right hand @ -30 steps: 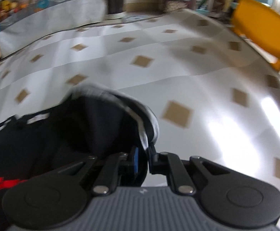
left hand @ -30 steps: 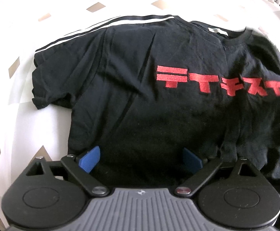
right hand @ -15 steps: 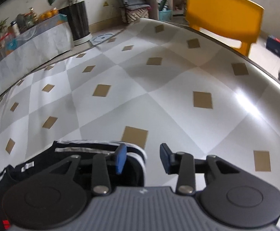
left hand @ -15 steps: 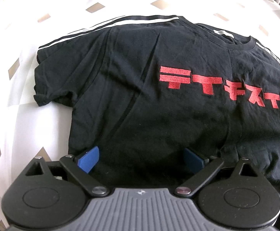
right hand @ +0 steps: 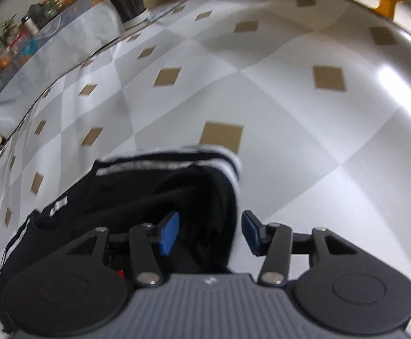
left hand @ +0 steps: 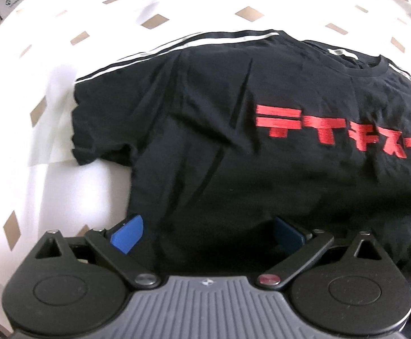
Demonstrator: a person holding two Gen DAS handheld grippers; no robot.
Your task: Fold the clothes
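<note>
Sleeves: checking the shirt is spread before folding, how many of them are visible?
2: the left sleeve lies flat in the left wrist view; the striped right sleeve sits bunched between the right gripper's open jaws.

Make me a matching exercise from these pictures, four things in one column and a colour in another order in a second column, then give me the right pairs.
Things:
1. T-shirt
2. lettering on the shirt
3. shoulder stripes
4. diamonds on the tablecloth

Colours:
A. red
B. tan
C. black
D. white

Pairs: 1-C, 2-A, 3-D, 4-B
</note>
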